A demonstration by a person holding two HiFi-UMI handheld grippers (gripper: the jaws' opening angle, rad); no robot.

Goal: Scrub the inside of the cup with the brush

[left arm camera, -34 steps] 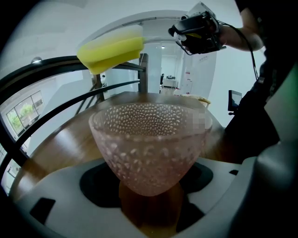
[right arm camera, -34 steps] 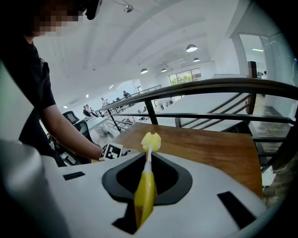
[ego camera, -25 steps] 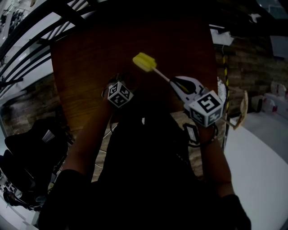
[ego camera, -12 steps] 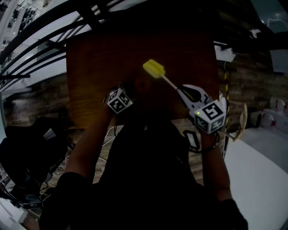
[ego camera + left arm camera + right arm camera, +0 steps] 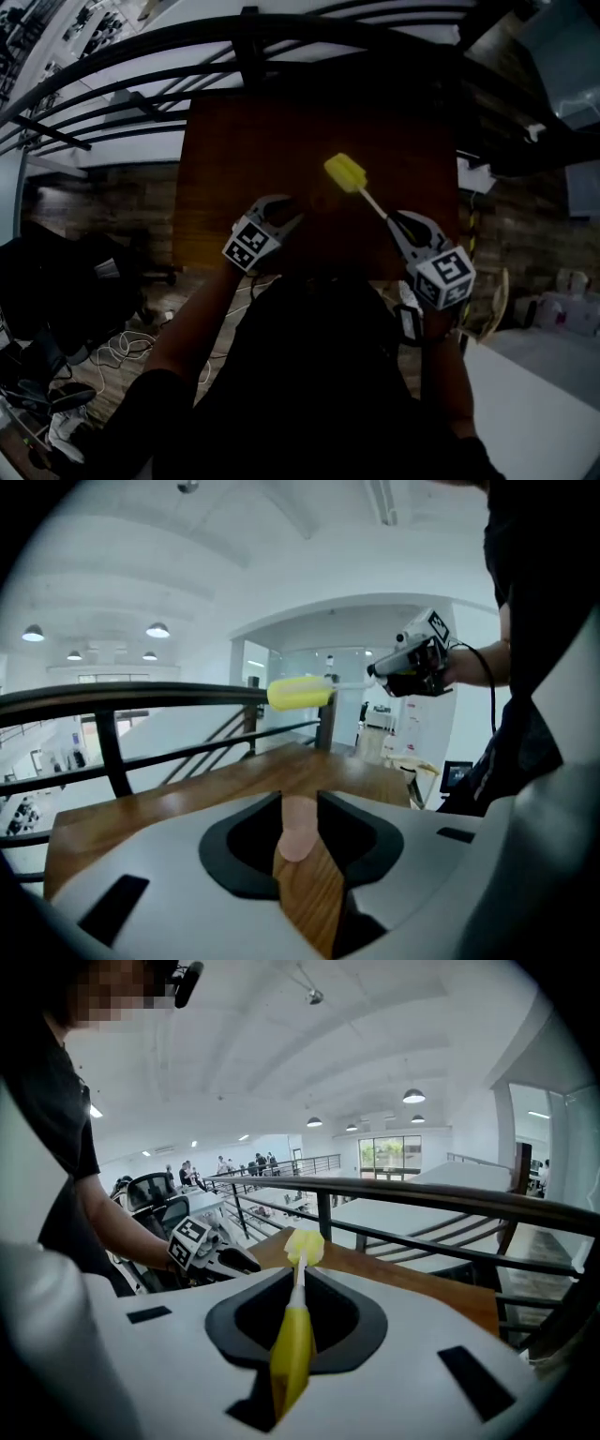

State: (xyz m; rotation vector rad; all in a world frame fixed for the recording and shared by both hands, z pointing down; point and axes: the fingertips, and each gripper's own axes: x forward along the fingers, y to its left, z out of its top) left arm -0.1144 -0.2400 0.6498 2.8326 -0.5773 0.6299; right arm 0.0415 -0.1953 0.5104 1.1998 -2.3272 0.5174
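**We hold the brush [image 5: 292, 1335] lengthwise above the wooden table [image 5: 234, 150]**

The right gripper's [image 5: 298, 1288] jaws pinch the yellow handle. The long axis runs straight out along the jaws, white stem first, then the yellow sponge head. In the head view it points up and left, in the air over the tabletop. The left gripper's [image 5: 298, 808] jaws have just been closing and now pinch a narrow pale pink thing [image 5: 298, 825]; we cannot tell what it is.

White vaulted ceiling [image 5: 281, 1063], black railing [image 5: 422, 1194], wooden table [image 5: 169, 794].
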